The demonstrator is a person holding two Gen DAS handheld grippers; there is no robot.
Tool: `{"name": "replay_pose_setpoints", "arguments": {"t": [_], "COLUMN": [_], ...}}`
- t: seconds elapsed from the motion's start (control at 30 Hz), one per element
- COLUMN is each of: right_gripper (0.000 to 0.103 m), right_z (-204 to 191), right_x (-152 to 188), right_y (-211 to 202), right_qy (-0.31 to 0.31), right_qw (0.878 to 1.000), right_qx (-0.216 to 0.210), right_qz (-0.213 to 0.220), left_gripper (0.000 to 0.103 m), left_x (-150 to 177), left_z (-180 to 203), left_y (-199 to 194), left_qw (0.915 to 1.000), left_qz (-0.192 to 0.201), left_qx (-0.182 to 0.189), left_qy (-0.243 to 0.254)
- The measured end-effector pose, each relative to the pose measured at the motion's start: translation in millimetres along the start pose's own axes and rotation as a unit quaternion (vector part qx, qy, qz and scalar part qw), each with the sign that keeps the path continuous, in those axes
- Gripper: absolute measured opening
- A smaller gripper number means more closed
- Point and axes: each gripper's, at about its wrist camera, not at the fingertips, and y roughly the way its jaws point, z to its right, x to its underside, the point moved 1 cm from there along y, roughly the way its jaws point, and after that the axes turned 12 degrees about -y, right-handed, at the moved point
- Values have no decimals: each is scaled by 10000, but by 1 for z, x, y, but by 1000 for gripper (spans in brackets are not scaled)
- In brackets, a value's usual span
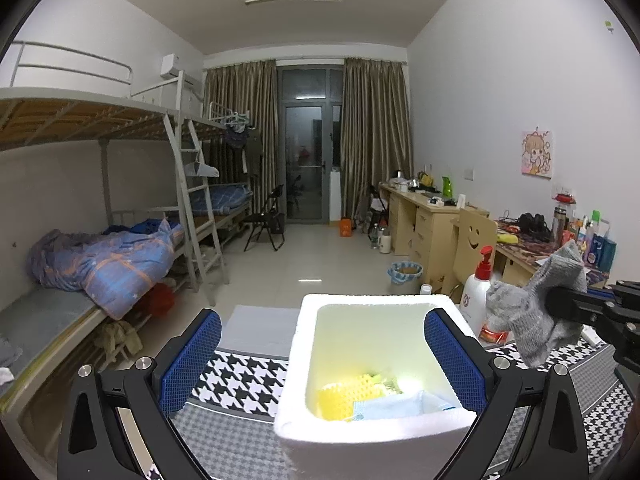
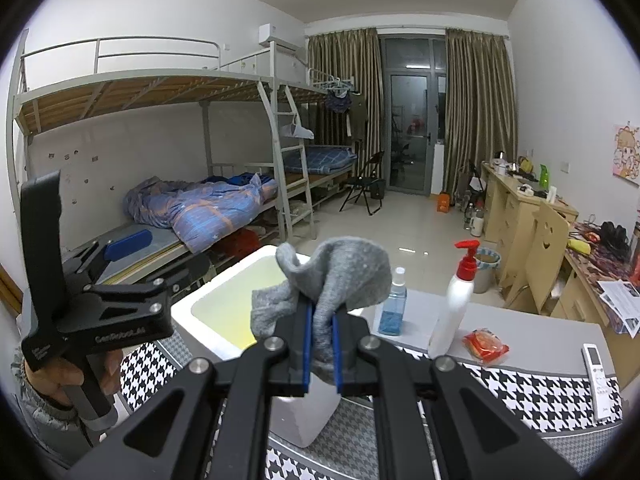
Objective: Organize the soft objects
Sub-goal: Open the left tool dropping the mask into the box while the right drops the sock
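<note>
Right wrist view: right hand-held gripper (image 2: 319, 350) is clamped on the grey sock (image 2: 332, 280), held above the white foam box (image 2: 208, 316); left hand-held gripper (image 1: 322, 354) gapes empty over it. Released early, the dangling sock could snag the rim and spill onto the counter (image 2: 532, 332).

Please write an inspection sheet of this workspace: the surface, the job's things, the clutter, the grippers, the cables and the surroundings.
Surface: table, partly under a black-and-white patterned cloth.
Job's things: white foam box holding a yellow sponge and a pale blue cloth; grey sock in the air near the box.
Clutter: pump bottle, blue spray bottle, red packet, remote control.
Grippers: left gripper open, fingers either side of the box; right gripper shut on the sock.
Cables: nothing seen.
Surroundings: bunk beds, desks, curtains.
</note>
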Motion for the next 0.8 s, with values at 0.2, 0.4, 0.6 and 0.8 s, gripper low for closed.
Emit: {"name": "replay_pose_setpoints", "arguments": {"t": [0.2, 0.4, 0.6, 0.8], "right_gripper": [11, 11, 11, 11], "right_z": [-6, -10, -13, -21], "right_x": [-3, -2, -7, -8], "right_y": [7, 15, 25, 35], "right_qy": [-95, -107, -185, -244], "right_qw": [9999, 9998, 9995, 9987], "right_qx": [-54, -101, -121, -269], "right_qz": [-17, -135, -234, -356], "left_gripper": [102, 102, 102, 102], "left_x": [2, 10, 16, 25], "left_z": [-4, -9, -14, -13], "left_y": [-3, -6, -7, -7], "left_qw": [10000, 10000, 9999, 9999], "left_qz": [27, -7, -53, -132], "left_qx": [-41, -27, -56, 21], "left_qy": [-22, -65, -143, -102]}}
